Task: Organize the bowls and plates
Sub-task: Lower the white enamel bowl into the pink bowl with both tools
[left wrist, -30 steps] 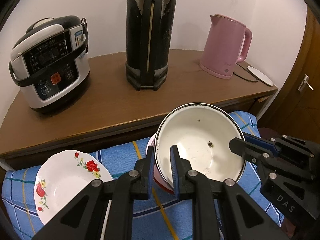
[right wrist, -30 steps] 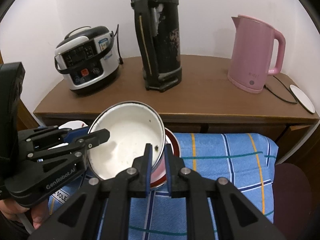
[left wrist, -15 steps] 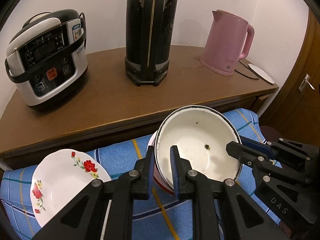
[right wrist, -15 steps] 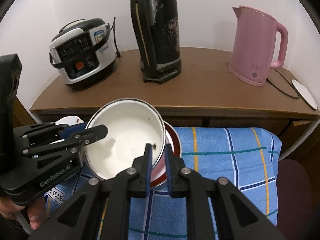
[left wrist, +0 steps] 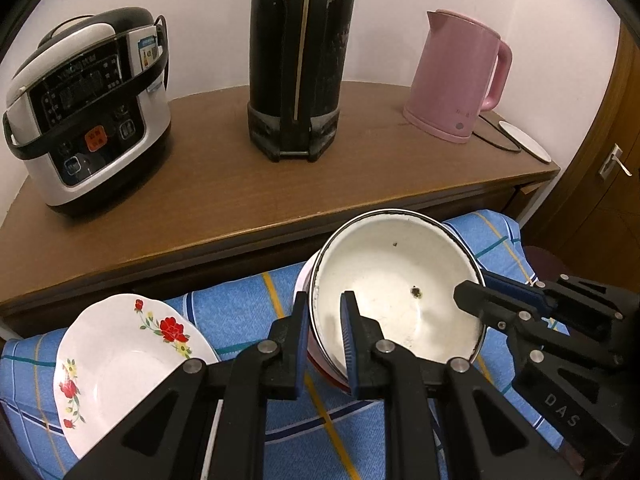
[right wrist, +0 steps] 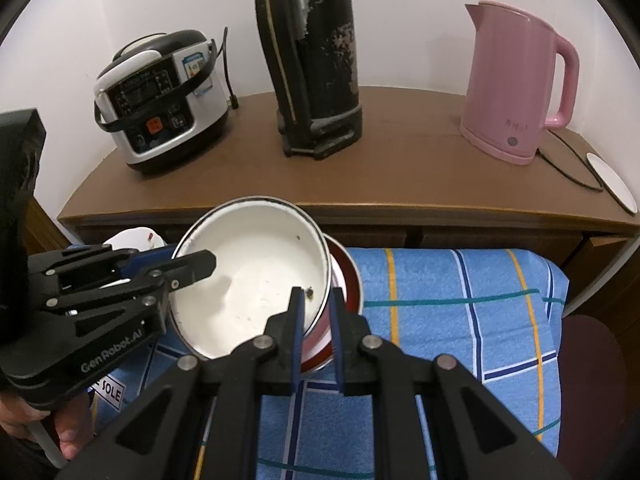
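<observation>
Now both grippers, L (left wrist: 324, 344) & R (right wrist: 316, 332), are clamping the white bowl's (left wrist: 396, 296) rim, nesting it in red bowl (right wrist: 346, 280); floral plate (left wrist: 120, 364) is waiting

White walls (left wrist: 560, 20) — brown wooden sideboard (left wrist: 224, 200) — wooden door (left wrist: 608, 184).

White bowl (left wrist: 396, 300) hides most of red bowl (right wrist: 348, 280).
</observation>
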Tool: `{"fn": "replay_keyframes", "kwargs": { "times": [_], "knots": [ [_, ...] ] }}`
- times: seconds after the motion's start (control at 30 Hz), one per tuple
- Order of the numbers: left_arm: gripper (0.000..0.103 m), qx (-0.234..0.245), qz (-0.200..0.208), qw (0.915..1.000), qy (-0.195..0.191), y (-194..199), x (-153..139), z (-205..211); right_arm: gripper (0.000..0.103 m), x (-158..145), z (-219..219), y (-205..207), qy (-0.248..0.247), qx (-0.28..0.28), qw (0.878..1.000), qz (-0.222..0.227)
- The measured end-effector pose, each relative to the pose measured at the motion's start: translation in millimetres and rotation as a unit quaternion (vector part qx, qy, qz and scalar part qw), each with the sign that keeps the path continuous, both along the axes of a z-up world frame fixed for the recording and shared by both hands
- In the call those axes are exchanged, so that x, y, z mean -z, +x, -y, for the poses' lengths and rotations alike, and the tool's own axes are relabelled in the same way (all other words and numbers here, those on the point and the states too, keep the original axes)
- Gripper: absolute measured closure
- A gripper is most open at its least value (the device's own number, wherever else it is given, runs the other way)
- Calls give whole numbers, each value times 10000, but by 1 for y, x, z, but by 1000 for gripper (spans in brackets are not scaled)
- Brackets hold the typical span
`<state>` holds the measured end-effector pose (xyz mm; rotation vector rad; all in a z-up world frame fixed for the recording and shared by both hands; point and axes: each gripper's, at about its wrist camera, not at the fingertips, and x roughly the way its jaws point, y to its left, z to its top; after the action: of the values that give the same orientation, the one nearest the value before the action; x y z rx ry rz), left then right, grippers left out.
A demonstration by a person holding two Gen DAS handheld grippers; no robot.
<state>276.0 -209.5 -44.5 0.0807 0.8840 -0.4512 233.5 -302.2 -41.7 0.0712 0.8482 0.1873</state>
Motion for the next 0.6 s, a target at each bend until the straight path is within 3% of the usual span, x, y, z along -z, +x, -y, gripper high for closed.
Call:
{"fn": "replay_keyframes", "kwargs": {
  "times": [0.6],
  "knots": [
    [86,203,-122,9997,117,6,15,6,90,16,6,6,13,34,9998,-191]
  ]
}}
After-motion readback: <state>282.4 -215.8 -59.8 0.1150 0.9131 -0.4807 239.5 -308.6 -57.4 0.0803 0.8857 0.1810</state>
